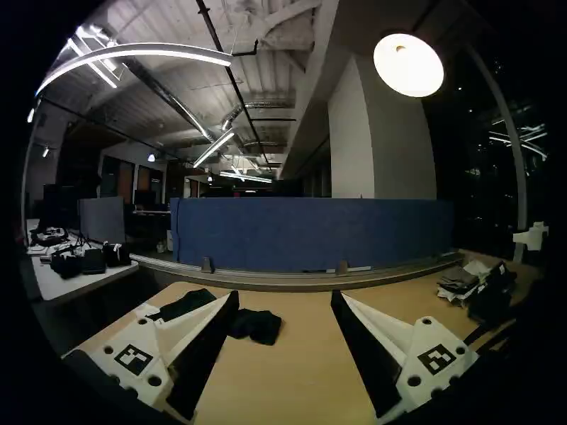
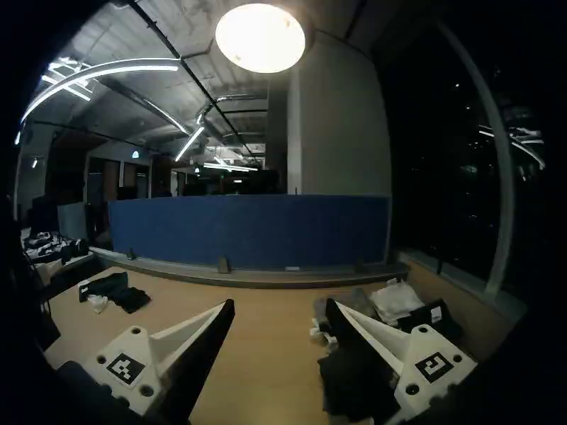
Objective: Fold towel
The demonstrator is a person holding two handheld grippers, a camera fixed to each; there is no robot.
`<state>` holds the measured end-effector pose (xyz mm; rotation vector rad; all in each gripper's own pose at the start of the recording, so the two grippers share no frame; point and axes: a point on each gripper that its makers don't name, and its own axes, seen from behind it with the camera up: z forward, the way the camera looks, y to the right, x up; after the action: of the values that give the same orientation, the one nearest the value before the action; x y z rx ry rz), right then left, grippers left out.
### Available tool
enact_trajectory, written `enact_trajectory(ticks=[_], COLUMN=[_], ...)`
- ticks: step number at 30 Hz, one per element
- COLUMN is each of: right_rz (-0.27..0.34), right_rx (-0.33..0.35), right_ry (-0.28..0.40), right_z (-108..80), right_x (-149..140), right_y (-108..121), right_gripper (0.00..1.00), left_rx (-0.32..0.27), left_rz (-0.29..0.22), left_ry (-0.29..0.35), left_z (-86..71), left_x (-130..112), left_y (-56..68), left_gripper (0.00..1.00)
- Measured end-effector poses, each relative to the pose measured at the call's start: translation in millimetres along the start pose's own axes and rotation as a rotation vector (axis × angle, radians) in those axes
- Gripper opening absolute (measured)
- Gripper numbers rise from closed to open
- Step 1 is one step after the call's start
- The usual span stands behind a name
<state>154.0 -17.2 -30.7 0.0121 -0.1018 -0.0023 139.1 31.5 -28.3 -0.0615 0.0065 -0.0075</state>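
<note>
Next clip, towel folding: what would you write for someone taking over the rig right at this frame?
Left gripper: open, empty, above the table.
Right gripper: open, empty, above the same table.
Things: a pile of mixed cloths lies just ahead of the right gripper, on its right-finger side. Loose dark cloths lie ahead of the left gripper.
Done: nothing gripped, and no towel is spread out for folding.
Left: pick a towel, lay it flat and fold it.
</note>
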Motion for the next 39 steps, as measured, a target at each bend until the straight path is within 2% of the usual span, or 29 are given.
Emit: enact_trajectory(ticks=[5,9,17,26,33,39], right_rz=[0.015,0.017,-0.057,-0.089,-0.089,-0.089], right_rx=[-0.003,-0.014,-0.02,0.024,0.024,0.02], right_ry=[-0.018,-0.036,-0.062,-0.056,-0.048,-0.05], right_z=[5.2,7.7,16.9,30.9,34.7,37.6], right_x=[-9,-12,-17,-17,-15,-18], right_y=[-2,-5,-26,-60,-59,-54], right_gripper=[1.0,1.0,1.0,1.0,1.0,1.0], left_rx=[-0.006,-0.001,0.026,0.04,0.048,0.052], left_rz=[0.065,0.089,0.077,0.024,-0.006,-0.002], left_ry=[0.004,0.005,0.011,0.011,0.001,-0.003], left_z=[4.6,7.3,11.7,18.7,20.4,21.7], left_x=[-24,-42,-76,-107,-126,-133], left_y=[3.7,2.1,-17.0,-25.3,-29.1,-30.4], left_gripper=[0.96,0.97,0.96,0.96,0.96,0.96])
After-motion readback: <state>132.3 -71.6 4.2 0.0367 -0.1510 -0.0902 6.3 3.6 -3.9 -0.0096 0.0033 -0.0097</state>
